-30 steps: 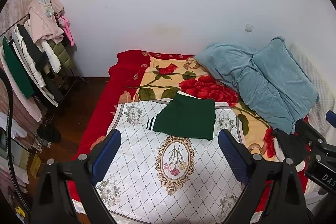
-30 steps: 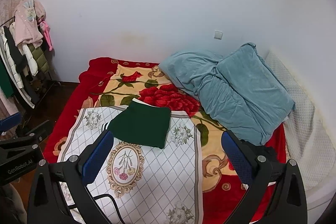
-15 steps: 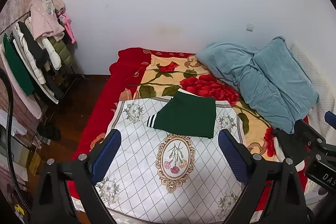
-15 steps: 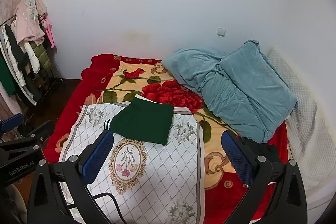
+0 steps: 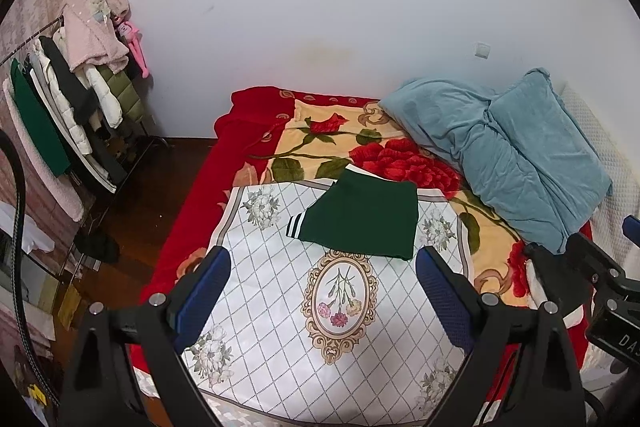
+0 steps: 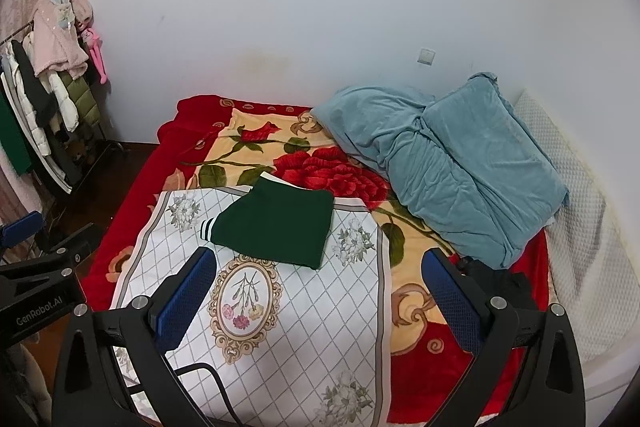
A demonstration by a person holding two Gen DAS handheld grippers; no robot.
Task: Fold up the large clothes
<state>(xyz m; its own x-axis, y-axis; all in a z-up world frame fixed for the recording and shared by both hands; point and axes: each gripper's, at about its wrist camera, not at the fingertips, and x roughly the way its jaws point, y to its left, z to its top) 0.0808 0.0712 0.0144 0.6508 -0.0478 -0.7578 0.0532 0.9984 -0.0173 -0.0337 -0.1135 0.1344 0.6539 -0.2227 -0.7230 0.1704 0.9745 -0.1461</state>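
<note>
A dark green garment [image 5: 360,217] lies folded into a rectangle on a white patterned cloth [image 5: 320,327] spread over the bed; a white-striped cuff sticks out at its left. It also shows in the right wrist view [image 6: 276,231], on the same cloth [image 6: 304,339]. My left gripper [image 5: 322,291] is open and empty, held above the cloth, short of the garment. My right gripper [image 6: 318,293] is open and empty, also back from the garment.
A red floral blanket [image 5: 320,143] covers the bed. A teal duvet [image 5: 508,151] is heaped at the right, by a white quilted pillow [image 6: 576,227]. A clothes rack [image 5: 60,115] full of hanging coats stands on the dark floor at the left.
Both grippers have pulled back and risen slightly from the bed; the scene has drifted a little in both views. The green garment has not moved.
</note>
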